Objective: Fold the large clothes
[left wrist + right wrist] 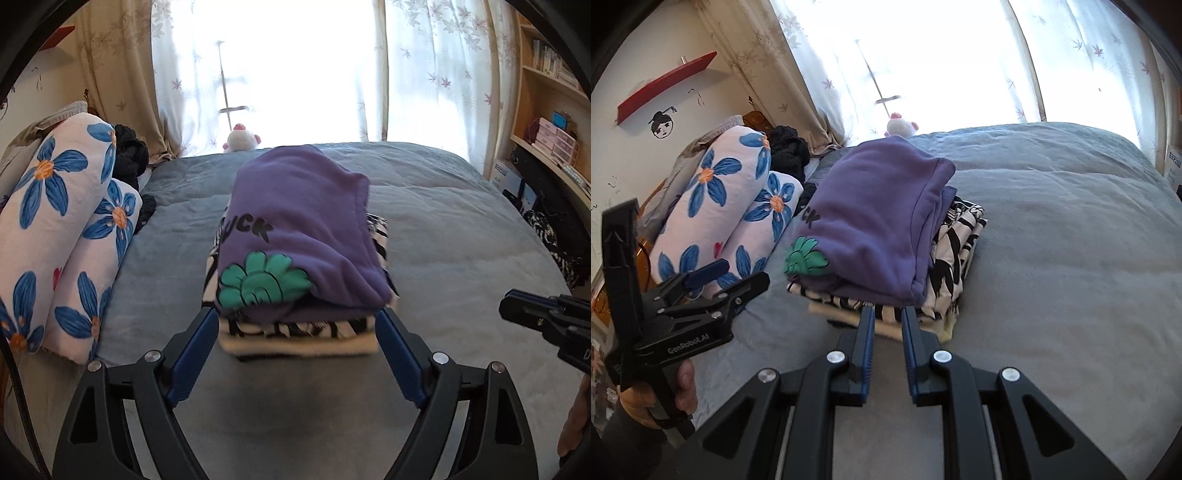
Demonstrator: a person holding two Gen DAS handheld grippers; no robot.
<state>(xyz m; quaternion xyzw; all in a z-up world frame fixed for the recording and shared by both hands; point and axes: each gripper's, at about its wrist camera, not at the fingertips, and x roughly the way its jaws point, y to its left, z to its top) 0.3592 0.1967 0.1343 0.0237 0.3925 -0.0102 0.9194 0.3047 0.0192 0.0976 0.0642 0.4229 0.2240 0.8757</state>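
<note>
A folded purple sweatshirt (295, 229) with a green print lies on top of a stack, over a zebra-striped garment (295, 328) and a cream one, on the grey bed (461, 240). My left gripper (295, 317) is open wide just short of the stack's near edge, and nothing is between its fingers. The right wrist view shows the left gripper (738, 277) off to the left of the purple sweatshirt (875, 218), apart from it. My right gripper (887, 314) is shut and empty, its tips in front of the zebra-striped garment (956, 240). At the right edge of the left wrist view the right gripper (508, 306) hovers above the bed.
Two rolled flower-print quilts (62, 229) lie along the bed's left side, with a black knit item (131, 155) behind them. A plush toy (242, 138) sits at the far edge by the curtained window. Shelves (546, 122) stand to the right, above more zebra cloth (550, 236).
</note>
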